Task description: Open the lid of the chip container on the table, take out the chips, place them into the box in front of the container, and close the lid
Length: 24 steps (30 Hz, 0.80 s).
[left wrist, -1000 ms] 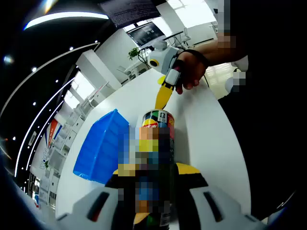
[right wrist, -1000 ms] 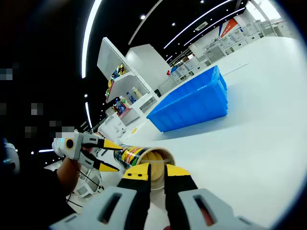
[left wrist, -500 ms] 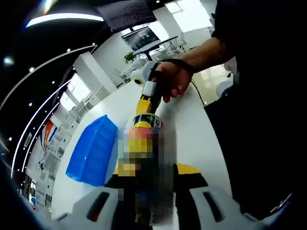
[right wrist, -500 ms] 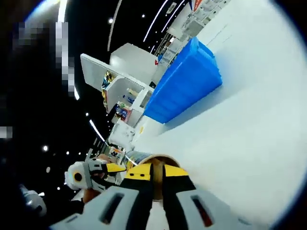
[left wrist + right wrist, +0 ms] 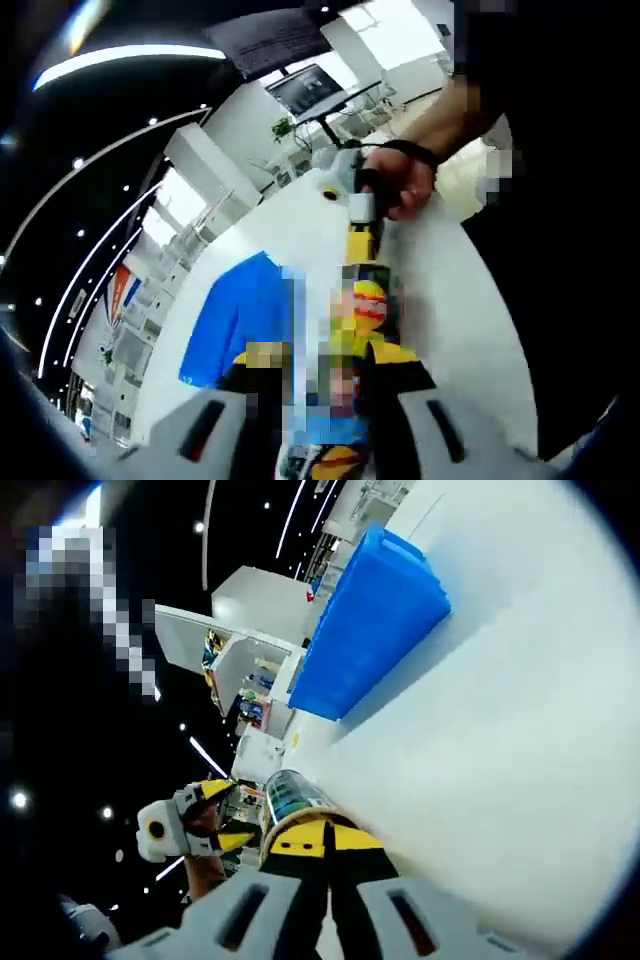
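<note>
A chip can [image 5: 362,318] with a colourful label lies lengthwise between my left gripper's [image 5: 330,356] yellow-tipped jaws, which are shut on its body above the white table [image 5: 440,290]. My right gripper [image 5: 358,245], held by a hand, points straight at the can's far end. In the right gripper view, my right gripper [image 5: 326,842] has its jaws pressed together at the can's [image 5: 288,795] rim; what lies between them is hidden. The left gripper [image 5: 228,815] holds the can from behind. The blue box [image 5: 238,318] sits left of the can on the table.
The blue box [image 5: 368,630] is open-topped and stands on the white table [image 5: 500,740], with bare tabletop around it. White shelving [image 5: 255,675] lines the room beyond. A person's dark sleeve and body [image 5: 560,200] stand past the table's right edge.
The right gripper's jaws narrowed from a small gap to shut and moved in to the can's mouth. Both cameras rolled and shifted; the can stays held in the left gripper.
</note>
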Each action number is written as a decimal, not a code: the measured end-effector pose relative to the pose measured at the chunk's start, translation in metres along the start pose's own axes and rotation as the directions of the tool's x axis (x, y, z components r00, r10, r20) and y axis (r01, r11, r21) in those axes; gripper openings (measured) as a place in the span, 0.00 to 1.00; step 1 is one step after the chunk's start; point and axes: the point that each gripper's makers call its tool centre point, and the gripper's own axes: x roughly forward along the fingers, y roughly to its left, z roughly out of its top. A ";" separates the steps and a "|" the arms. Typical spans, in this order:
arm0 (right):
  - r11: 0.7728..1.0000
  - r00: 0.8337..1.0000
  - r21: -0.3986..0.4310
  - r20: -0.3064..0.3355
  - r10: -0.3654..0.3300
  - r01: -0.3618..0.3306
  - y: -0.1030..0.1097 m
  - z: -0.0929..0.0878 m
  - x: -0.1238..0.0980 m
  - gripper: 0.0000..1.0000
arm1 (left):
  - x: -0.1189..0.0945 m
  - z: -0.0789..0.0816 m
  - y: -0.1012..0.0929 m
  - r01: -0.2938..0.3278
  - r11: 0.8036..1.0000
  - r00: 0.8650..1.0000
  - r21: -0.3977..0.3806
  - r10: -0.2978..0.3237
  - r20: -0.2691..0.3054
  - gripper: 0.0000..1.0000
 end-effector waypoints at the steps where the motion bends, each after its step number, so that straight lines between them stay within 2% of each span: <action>1: 1.000 1.000 -0.002 0.001 0.003 -0.003 0.002 0.000 0.000 0.00 | 0.003 -0.012 0.005 0.007 1.000 0.999 0.019 -0.006 -0.044 0.36; 2: 1.000 1.000 -0.007 0.008 0.010 -0.009 0.005 0.000 -0.001 0.00 | 0.006 -0.017 0.006 0.012 1.000 0.999 -0.028 -0.013 -0.040 0.32; 3: 1.000 1.000 -0.010 0.007 0.013 -0.013 0.006 -0.001 -0.001 0.00 | 0.008 -0.021 0.003 0.045 0.999 0.996 0.023 -0.043 -0.074 0.30; 4: 1.000 1.000 -0.010 -0.001 0.024 -0.024 0.010 -0.004 -0.002 0.00 | 0.010 -0.017 0.002 0.052 0.998 0.997 0.024 -0.051 -0.059 0.30; 6: 0.999 0.999 -0.009 -0.001 0.034 -0.034 0.012 -0.005 -0.003 0.00 | 0.007 -0.012 -0.005 0.112 0.993 0.992 0.026 -0.111 -0.064 0.25; 8: 0.999 0.999 -0.023 0.006 0.038 -0.037 0.013 -0.005 -0.003 0.01 | 0.006 -0.002 -0.010 0.145 0.989 0.988 0.041 -0.142 -0.053 0.28; 9: 0.999 0.999 -0.028 0.010 0.040 -0.039 0.014 -0.004 -0.003 0.01 | 0.004 -0.002 -0.015 0.186 0.982 0.981 0.028 -0.184 -0.068 0.30; 10: 0.999 0.999 -0.030 0.009 0.040 -0.039 0.014 -0.005 -0.003 0.01 | 0.003 -0.004 -0.018 0.227 0.974 0.971 0.022 -0.224 -0.087 0.35; 11: 0.999 0.999 -0.037 0.015 0.040 -0.040 0.015 -0.006 -0.003 0.01 | 0.001 -0.005 -0.023 0.264 0.964 0.960 0.025 -0.260 -0.106 0.46; 12: 0.998 0.999 -0.043 0.026 0.040 -0.039 0.016 -0.006 -0.003 0.01 | -0.002 -0.009 -0.034 0.326 0.945 0.935 0.001 -0.323 -0.147 0.52; 13: 0.998 0.999 -0.042 0.027 0.040 -0.039 0.015 -0.006 -0.002 0.01 | -0.005 -0.014 -0.043 0.365 0.931 0.915 -0.003 -0.359 -0.185 0.55; 14: 0.998 0.999 -0.043 0.029 0.040 -0.039 0.015 -0.005 -0.002 0.01 | -0.006 -0.023 -0.052 0.400 0.916 0.892 0.029 -0.382 -0.244 0.54; 16: 0.998 0.999 -0.048 0.027 0.047 -0.046 0.018 -0.007 0.000 0.01 | -0.003 -0.042 -0.062 0.436 0.897 0.853 0.070 -0.387 -0.349 0.54; 18: 0.997 0.998 -0.048 0.021 0.057 -0.056 0.020 -0.009 0.002 0.01 | 0.007 -0.046 -0.065 0.418 0.905 0.857 0.073 -0.366 -0.363 0.53; 20: 0.997 0.998 -0.052 0.026 0.059 -0.057 0.022 -0.010 0.003 0.01 | 0.017 -0.050 -0.056 0.375 0.923 0.873 0.082 -0.322 -0.367 0.48; 21: 0.997 0.998 -0.053 0.024 0.058 -0.057 0.020 -0.007 0.003 0.01 | 0.022 -0.054 -0.055 0.364 0.927 0.874 0.085 -0.309 -0.375 0.46; 22: 0.997 0.998 -0.055 0.023 0.058 -0.056 0.020 -0.007 0.003 0.01 | 0.024 -0.052 -0.055 0.356 0.932 0.879 0.064 -0.311 -0.362 0.46; 24: 0.997 0.998 -0.056 0.028 0.054 -0.052 0.019 -0.006 0.001 0.01 | 0.023 -0.051 -0.053 0.352 0.933 0.882 0.071 -0.305 -0.360 0.45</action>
